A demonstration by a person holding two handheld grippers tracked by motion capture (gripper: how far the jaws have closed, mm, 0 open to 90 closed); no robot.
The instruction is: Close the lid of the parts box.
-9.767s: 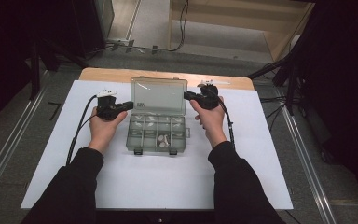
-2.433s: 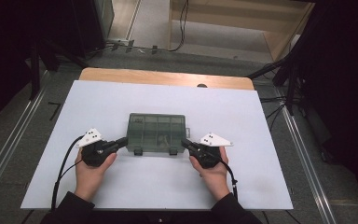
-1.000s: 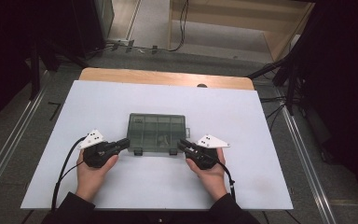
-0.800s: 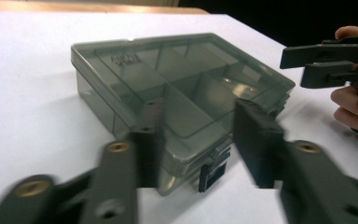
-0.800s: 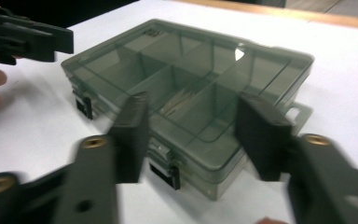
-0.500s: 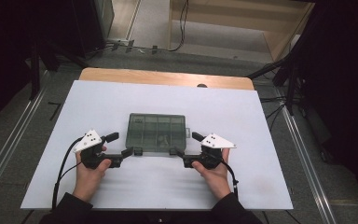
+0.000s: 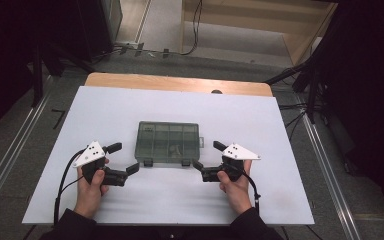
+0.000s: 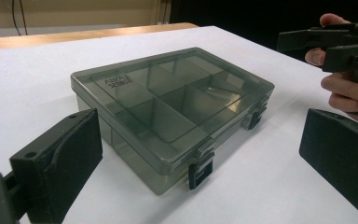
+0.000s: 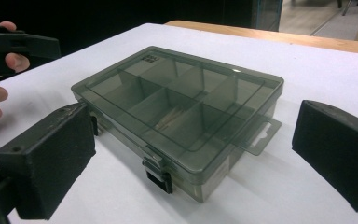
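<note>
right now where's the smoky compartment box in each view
High view: the compartment box sits mid-sheet, between the two tools, lid shut.
Left gripper view: centre, running from upper left to lower right.
Right gripper view: centre, hang tab toward the right.
Shared landmark: the black front latches, also in the high view and the right gripper view.

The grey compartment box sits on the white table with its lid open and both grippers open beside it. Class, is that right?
Not quite: the box has its lid shut, latches down, as the left gripper view shows. It does sit on the white table, with the left gripper and right gripper open beside it.
</note>
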